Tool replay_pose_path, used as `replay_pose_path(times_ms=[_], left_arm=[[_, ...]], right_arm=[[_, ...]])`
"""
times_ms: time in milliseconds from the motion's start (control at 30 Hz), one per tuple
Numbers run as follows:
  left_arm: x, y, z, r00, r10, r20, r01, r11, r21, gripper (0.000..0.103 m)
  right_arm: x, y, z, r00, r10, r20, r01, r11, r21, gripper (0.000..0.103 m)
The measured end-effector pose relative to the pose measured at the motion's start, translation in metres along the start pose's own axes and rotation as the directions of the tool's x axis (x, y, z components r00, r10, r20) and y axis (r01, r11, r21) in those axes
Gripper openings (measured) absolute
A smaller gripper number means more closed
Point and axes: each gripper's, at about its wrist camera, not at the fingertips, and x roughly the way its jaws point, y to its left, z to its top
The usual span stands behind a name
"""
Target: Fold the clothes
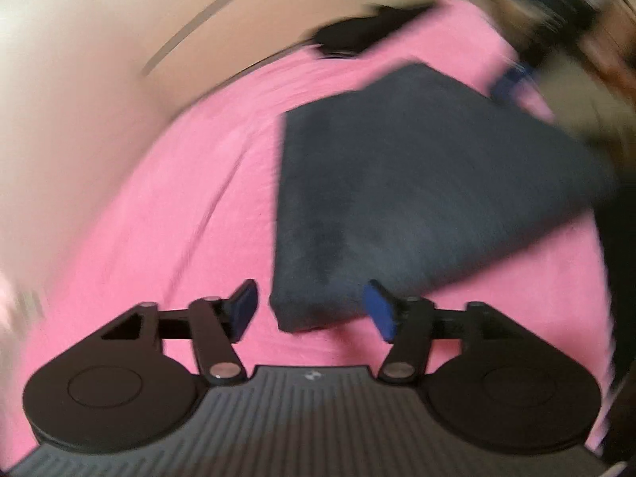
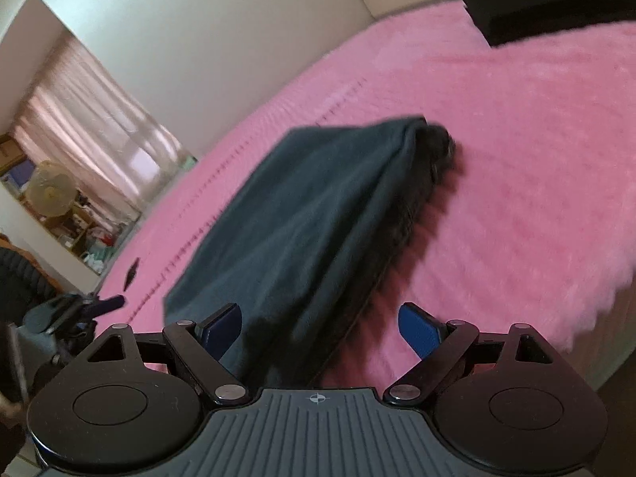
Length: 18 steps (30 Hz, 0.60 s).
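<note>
Both cameras ride low over the pink bed [image 1: 167,214], each looking out along its own fingers. The left wrist view, blurred, sits close at the near corner of the folded dark garment [image 1: 417,183]; the right wrist view looks along its length towards the wall. Both share that garment and the black clothing [image 2: 552,8] farther back

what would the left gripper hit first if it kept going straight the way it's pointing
Most likely the near corner of the folded dark garment, just ahead of the open left gripper on the pink bedspread. Depth is blurred, so it might pass above it.
</note>
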Motion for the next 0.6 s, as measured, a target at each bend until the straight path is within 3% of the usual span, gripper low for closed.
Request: replay_pose_path(times_ms=[67, 167, 300, 400, 467, 500, 600], left_arm=[[0.006, -0.022, -0.003, 1.0, -0.001, -0.004, 0.002, 0.98, 0.198, 0.061], [0.023, -0.046, -0.013, 1.0, 0.001, -0.002, 0.0, 0.9, 0.436, 0.061], [0.043, -0.053, -0.02, 0.998, 0.023, 0.065, -0.057, 0.793, 0.606, 0.063], [0.054, -0.051, -0.02, 0.997, -0.006, 0.078, -0.051, 0.708, 0.704, 0.064], [0.057, -0.049, -0.018, 0.998, -0.031, 0.057, -0.02, 0.683, 0.73, 0.057], [0.058, -0.049, -0.017, 0.998, -0.043, 0.046, -0.005, 0.671, 0.742, 0.041], [0.057, -0.048, -0.015, 0.999, -0.048, 0.017, 0.023, 0.718, 0.695, 0.028]], right_arm=[[0.007, -0.001, -0.001, 1.0, 0.012, 0.002, -0.012, 0.999, 0.033, 0.089], [0.012, -0.007, 0.001, 0.998, -0.023, 0.067, 0.015, 0.993, 0.119, 0.088], [0.02, -0.012, 0.007, 0.993, -0.029, 0.113, 0.009, 0.984, 0.175, 0.088], [0.023, -0.015, 0.014, 0.991, -0.041, 0.129, 0.016, 0.982, 0.187, 0.088], [0.024, -0.019, 0.018, 0.989, -0.051, 0.141, 0.021, 0.979, 0.205, 0.087], [0.026, -0.021, 0.018, 0.989, -0.054, 0.139, 0.023, 0.976, 0.217, 0.076], [0.036, -0.028, 0.024, 0.99, -0.063, 0.122, 0.031, 0.969, 0.244, 0.053]])
